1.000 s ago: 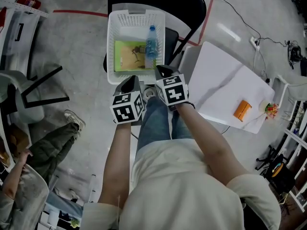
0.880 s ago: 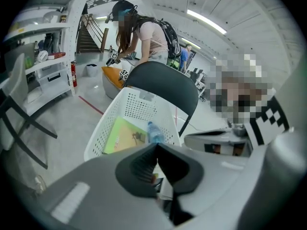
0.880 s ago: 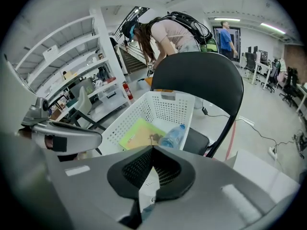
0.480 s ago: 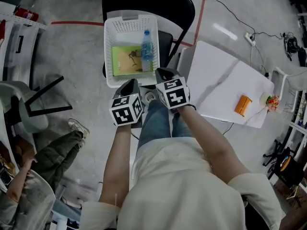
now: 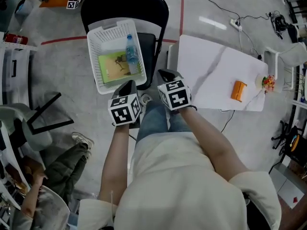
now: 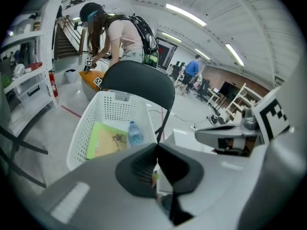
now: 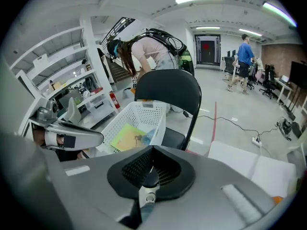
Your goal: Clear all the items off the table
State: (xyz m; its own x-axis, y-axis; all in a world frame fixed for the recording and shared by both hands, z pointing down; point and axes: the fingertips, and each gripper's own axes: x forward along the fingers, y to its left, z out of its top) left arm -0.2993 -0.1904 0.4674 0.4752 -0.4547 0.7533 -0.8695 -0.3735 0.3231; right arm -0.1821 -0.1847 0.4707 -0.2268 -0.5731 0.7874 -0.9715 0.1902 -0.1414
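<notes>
Orange block [image 5: 238,90] to go on the bench [image 5: 211,71], nothing in hand

We're between trips by the look of it: the bottle [image 5: 130,48] and green booklet [image 5: 112,67] lie in the white basket [image 5: 111,32] on the chair [image 5: 124,4], while the orange block sits alone near the bench's right end. Left gripper [image 5: 128,85] and right gripper [image 5: 166,74] hang over our lap, fingers pressed together on nothing. Next, we reckon, the right one reaches over, spreads its fingers and pinches the block.
</notes>
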